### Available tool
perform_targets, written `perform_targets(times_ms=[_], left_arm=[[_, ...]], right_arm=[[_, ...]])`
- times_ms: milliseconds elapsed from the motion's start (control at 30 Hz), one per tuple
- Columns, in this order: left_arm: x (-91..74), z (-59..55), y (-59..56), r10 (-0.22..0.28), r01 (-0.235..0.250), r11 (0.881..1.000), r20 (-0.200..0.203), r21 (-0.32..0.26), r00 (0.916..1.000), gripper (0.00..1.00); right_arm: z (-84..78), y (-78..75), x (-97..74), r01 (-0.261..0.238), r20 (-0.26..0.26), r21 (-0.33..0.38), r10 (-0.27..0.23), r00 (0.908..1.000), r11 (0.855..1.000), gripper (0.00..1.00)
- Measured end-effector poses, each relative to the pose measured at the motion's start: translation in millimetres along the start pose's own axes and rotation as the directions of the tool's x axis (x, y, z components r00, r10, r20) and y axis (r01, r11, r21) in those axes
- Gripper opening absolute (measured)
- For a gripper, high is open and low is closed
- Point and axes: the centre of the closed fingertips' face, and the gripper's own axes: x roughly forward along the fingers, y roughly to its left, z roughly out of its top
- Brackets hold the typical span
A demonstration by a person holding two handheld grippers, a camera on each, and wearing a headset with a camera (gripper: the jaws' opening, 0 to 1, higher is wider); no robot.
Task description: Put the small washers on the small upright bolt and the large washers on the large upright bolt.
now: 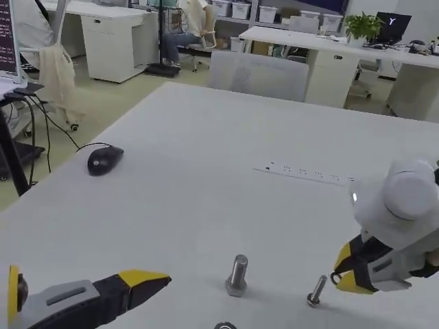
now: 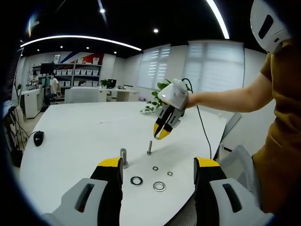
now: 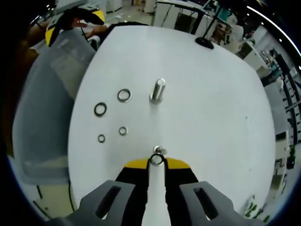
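On the bench [image 1: 206,178]: large bolt [image 1: 237,274] and small bolt [image 1: 316,290] standing; four loose washers [image 3: 124,95] nearby.
Right claw [image 3: 156,163]: pinching a small washer [image 3: 156,160] just beside the small bolt's top.
Left claw [image 2: 159,164]: wide, empty.

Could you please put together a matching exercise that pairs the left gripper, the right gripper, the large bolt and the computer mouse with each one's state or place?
Things:
1. left gripper
2. right gripper
3. large bolt
4. computer mouse

States or places:
A. stands upright on the table, nothing threaded on it
B. shut on a small washer, close by the top of the small bolt
C. lies far off near the table's edge, cord trailing
D. jaws open, holding nothing

Pairs: 1-D, 2-B, 3-A, 4-C
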Motion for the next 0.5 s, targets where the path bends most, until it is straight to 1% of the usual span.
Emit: perform_targets(times_ms=[133, 200, 500], left_arm=[[-1.2, -0.3, 2.2, 0.004, -0.004, 1.0, 0.0, -0.005, 1.0, 0.6], [-1.9, -0.7, 3.3, 0.007, -0.007, 1.0, -0.002, -0.006, 1.0, 0.6], [-2.0, -1.4, 5.8, 0.012, -0.012, 1.0, -0.001, -0.011, 0.9999, 0.6]], right_arm=[[4.3, -2.2, 3.7, -0.006, -0.002, -0.017, 0.006, 1.0, 1.0, 0.12], [3.7, -3.4, 6.6, -0.012, -0.011, -0.026, 0.011, 0.9999, 1.0, 0.12], [2.9, -4.5, 14.6, -0.029, -0.021, -0.035, 0.029, 0.9994, 0.999, 0.12]])
